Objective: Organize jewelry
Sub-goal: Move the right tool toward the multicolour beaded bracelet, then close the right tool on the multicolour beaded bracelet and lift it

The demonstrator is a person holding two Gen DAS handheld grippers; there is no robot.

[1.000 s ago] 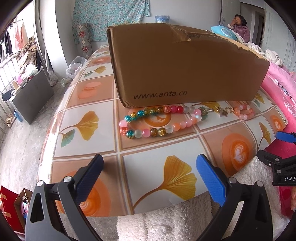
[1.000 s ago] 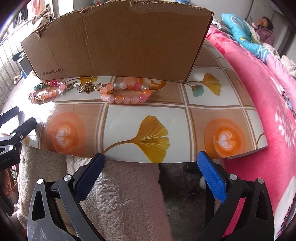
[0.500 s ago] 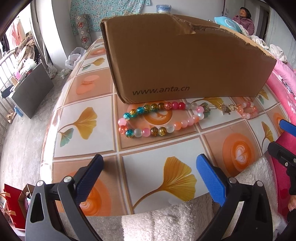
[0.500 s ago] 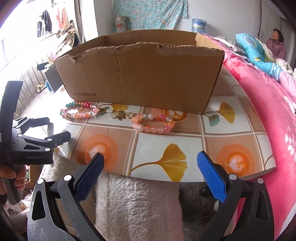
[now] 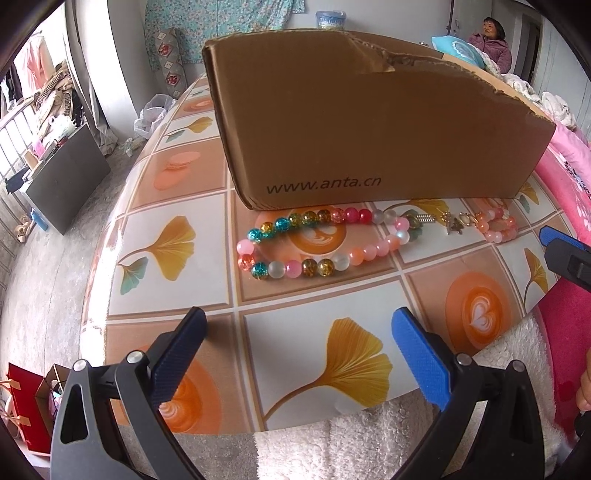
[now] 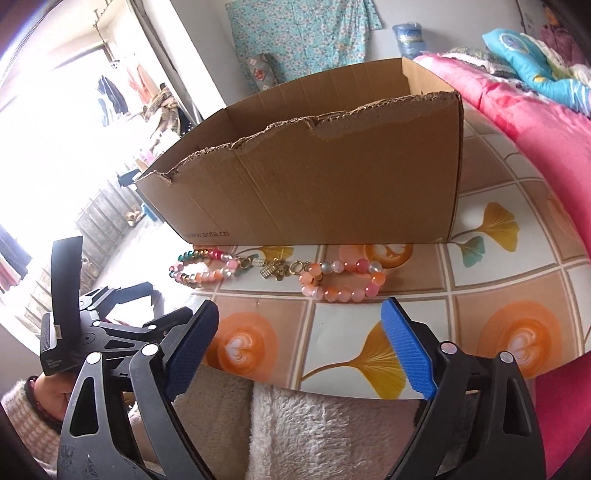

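Item: multicoloured bead string (image 5: 317, 243), a flattened loop lying on the worktop (image 5: 177, 295) directly in front of the cardboard box (image 5: 369, 122), its far strand almost touching the box's printed wall. Long axis runs 9 to 3 o'clock in the left wrist view. At its 3 o'clock end, small metal charms (image 5: 452, 223) link it to (or lie against; cannot tell which) a pink-orange bead bracelet (image 6: 341, 282).

Bearing: the multicoloured string lies at 12 o'clock from the left hand-held gripper (image 5: 299, 347), centred between its blue pads, which are spread wide and grasping nothing. The pink-orange bracelet lies at 12 o'clock, slightly toward 1, from the right hand-held gripper (image 6: 299, 336), likewise spread and unloaded. Each gripper is nearer its own piece; judged, a straight forward reach serves either, with the pads closing across the strand's short width.

Surface: glossy cloth printed with ginkgo leaves and latte hearts (slippery, probably; beads may roll). Box open-topped, near wall torn; its interior floor is not visible.

Room: fleecy white cover (image 6: 306, 424) at 6 o'clock, pink bedding (image 6: 535, 122) at 2 o'clock, floral curtain (image 6: 303, 33) at 12.
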